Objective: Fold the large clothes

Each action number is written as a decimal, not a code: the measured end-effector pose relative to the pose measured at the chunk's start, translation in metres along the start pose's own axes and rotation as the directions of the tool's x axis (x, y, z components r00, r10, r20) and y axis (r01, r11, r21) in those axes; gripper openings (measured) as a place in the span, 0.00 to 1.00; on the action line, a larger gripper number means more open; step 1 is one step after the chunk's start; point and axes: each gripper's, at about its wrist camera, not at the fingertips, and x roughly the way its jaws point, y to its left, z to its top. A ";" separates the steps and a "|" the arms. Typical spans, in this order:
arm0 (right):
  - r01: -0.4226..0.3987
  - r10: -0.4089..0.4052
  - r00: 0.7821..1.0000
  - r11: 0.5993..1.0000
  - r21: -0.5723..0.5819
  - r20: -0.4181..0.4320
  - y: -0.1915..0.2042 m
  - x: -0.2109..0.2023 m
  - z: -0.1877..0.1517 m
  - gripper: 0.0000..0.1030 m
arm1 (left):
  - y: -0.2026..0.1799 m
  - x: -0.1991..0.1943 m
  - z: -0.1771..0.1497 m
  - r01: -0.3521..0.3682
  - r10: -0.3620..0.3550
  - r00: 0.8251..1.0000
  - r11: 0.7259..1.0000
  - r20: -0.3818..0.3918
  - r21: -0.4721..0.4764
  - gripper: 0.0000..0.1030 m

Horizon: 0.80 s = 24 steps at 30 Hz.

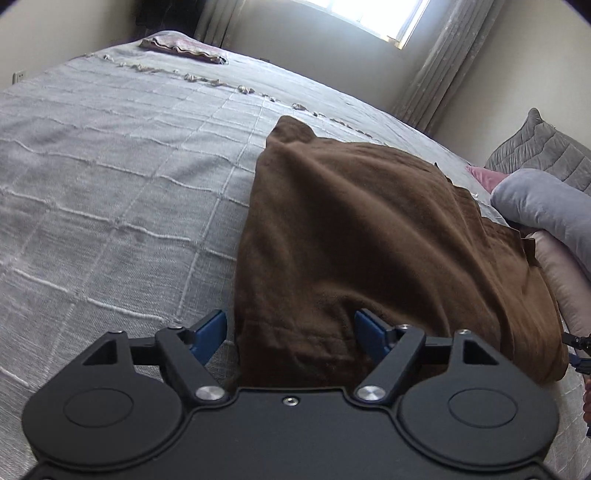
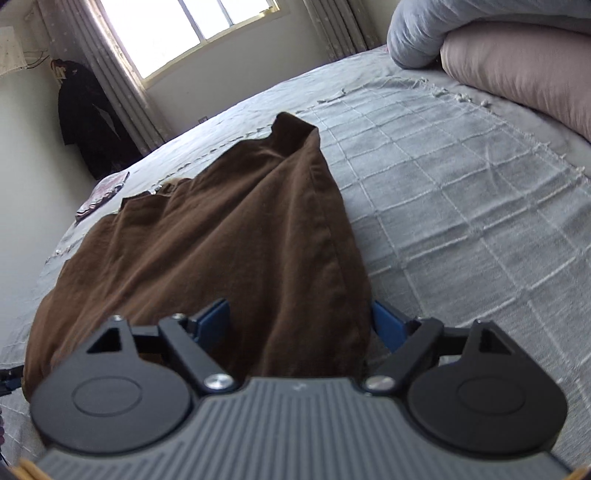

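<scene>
left wrist: brown garment (image 1: 369, 229) between open tongs (image 1: 291, 326)

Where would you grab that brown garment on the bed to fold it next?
Probably by its near edge, one corner per gripper, coming in low from the near side. The brown garment lies in a long heap running away across the grey bedspread, and its near end already sits between the open jaws of the left gripper and the right gripper, so the near edge is closest.

Daylight from blown-out window (image 2: 192, 29); soft shadows, mild motion blur, strong fisheye bending, dark corners.
</scene>
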 end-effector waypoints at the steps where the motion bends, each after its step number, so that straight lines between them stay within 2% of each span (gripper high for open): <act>1: -0.010 0.010 1.000 1.000 0.024 -0.004 -0.001 0.003 -0.002 0.78 | 0.002 0.005 0.000 0.003 -0.003 1.000 1.000 -0.008 -0.017 0.72; 2: -0.021 0.021 1.000 0.999 0.046 -0.003 -0.001 0.007 -0.003 0.74 | 0.001 0.008 -0.001 0.005 -0.005 1.000 0.999 -0.011 -0.032 0.71; 3: -0.031 0.030 1.000 0.997 0.067 0.007 -0.001 0.009 -0.005 0.63 | 0.000 0.010 -0.002 0.023 -0.023 1.000 0.999 -0.009 -0.038 0.58; 5: -0.008 0.006 1.000 0.998 0.065 0.028 0.004 0.011 -0.003 0.38 | -0.007 0.008 -0.004 -0.016 0.016 1.000 1.000 0.001 -0.023 0.44; 6: 0.009 -0.012 0.999 0.998 0.056 0.039 0.007 0.010 -0.002 0.16 | -0.012 0.006 -0.004 -0.032 0.032 0.999 0.999 0.014 -0.003 0.32; 7: 0.006 -0.009 0.999 0.998 0.056 0.053 0.009 0.007 0.001 0.13 | -0.017 0.001 -0.004 -0.055 0.055 0.998 0.998 0.034 0.001 0.24; 11: 0.049 -0.048 0.988 0.999 -0.001 0.148 0.027 -0.017 0.012 0.09 | -0.033 -0.026 0.005 -0.111 0.105 0.982 0.993 0.154 0.029 0.19; 13: 0.074 -0.073 0.983 0.997 0.003 0.167 0.023 -0.017 0.016 0.09 | -0.032 -0.016 0.006 -0.151 0.144 0.982 0.987 0.120 0.049 0.19; 15: 0.118 -0.120 0.986 0.993 0.023 0.118 0.011 -0.001 0.014 0.08 | -0.028 0.003 -0.002 -0.195 0.190 0.980 0.978 0.058 0.078 0.19; 17: 0.175 -0.174 0.982 0.985 0.004 0.075 0.002 0.015 0.002 0.09 | -0.032 0.002 -0.006 -0.220 0.213 0.974 0.969 0.074 0.111 0.23; 19: 0.172 -0.168 0.981 0.984 -0.041 0.098 0.003 0.013 -0.004 0.11 | -0.036 -0.006 -0.002 -0.242 0.232 0.969 0.962 0.088 0.124 0.30; 20: 0.169 -0.162 0.981 0.984 -0.060 0.109 0.006 0.009 -0.004 0.12 | -0.037 -0.014 -0.001 -0.269 0.255 0.960 0.955 0.117 0.127 0.31; 22: 0.195 -0.180 0.972 0.976 -0.093 0.149 0.014 -0.004 0.001 0.28 | -0.049 -0.030 0.005 -0.313 0.283 0.941 0.937 0.188 0.153 0.33; 24: 0.249 -0.208 0.948 0.957 -0.151 0.242 0.031 -0.017 0.005 0.28 | -0.068 -0.038 0.012 -0.297 0.240 0.933 0.935 0.270 0.194 0.33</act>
